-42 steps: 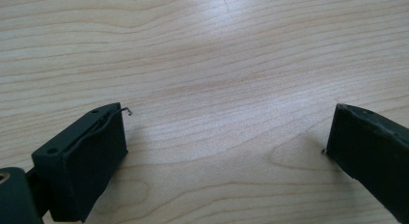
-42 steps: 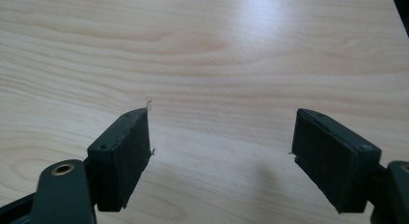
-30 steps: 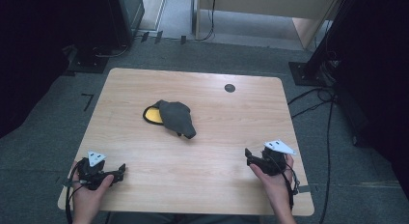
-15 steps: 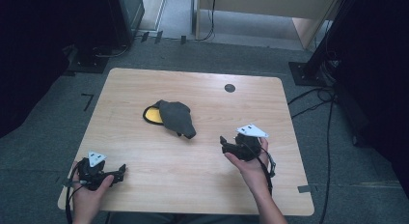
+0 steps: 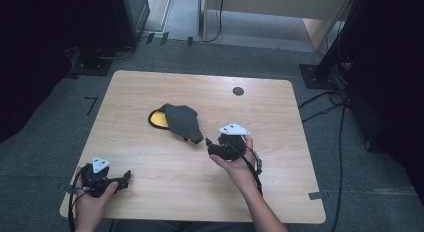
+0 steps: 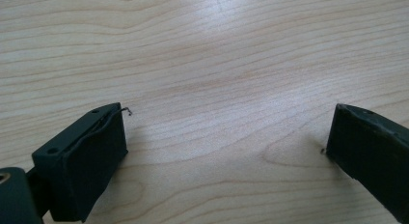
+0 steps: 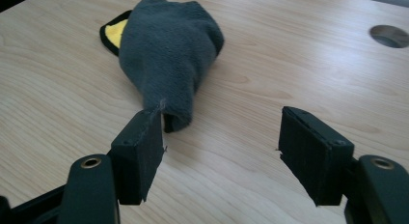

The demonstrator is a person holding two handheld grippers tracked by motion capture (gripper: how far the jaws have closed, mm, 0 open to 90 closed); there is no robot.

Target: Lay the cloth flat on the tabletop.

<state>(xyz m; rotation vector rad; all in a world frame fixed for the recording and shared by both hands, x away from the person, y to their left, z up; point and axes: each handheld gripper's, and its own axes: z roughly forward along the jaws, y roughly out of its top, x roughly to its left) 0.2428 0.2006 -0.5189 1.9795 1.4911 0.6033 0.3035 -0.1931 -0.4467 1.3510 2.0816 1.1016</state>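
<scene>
The left gripper (image 5: 122,178) rests at the near left corner of the wooden table (image 5: 280,202), gripped by the person's left hand (image 5: 90,204). In the left gripper view its two black jaws stand wide apart over bare wood grain, with nothing between them; the gripper is released. A grey three-cornered plate (image 5: 100,164) sits on top of its body.

The right gripper (image 5: 209,143) is held above the table slightly right of centre, carried by the person's right hand (image 5: 239,167), whose forearm enters from the near edge. Its grey plate (image 5: 234,129) faces upward. The jaws point left and far, toward the cloth. They have just been closing, yet in the right gripper view they stand clearly apart, and the gap between them shows bare table. The gripper is released and grasps nothing. In that view, the left jaw's tip sits just in front of the near end of the cloth; whether it touches the fabric cannot be determined.

The dark grey cloth (image 5: 182,121) lies bunched on the table near its centre, left of and just beyond the right gripper. Its narrow end points toward that gripper. A yellow side with a black border (image 5: 158,120) shows at the left edge of the cloth.

A round dark hole (image 5: 238,91) sits in the tabletop at the far right, well apart from the cloth.
</scene>
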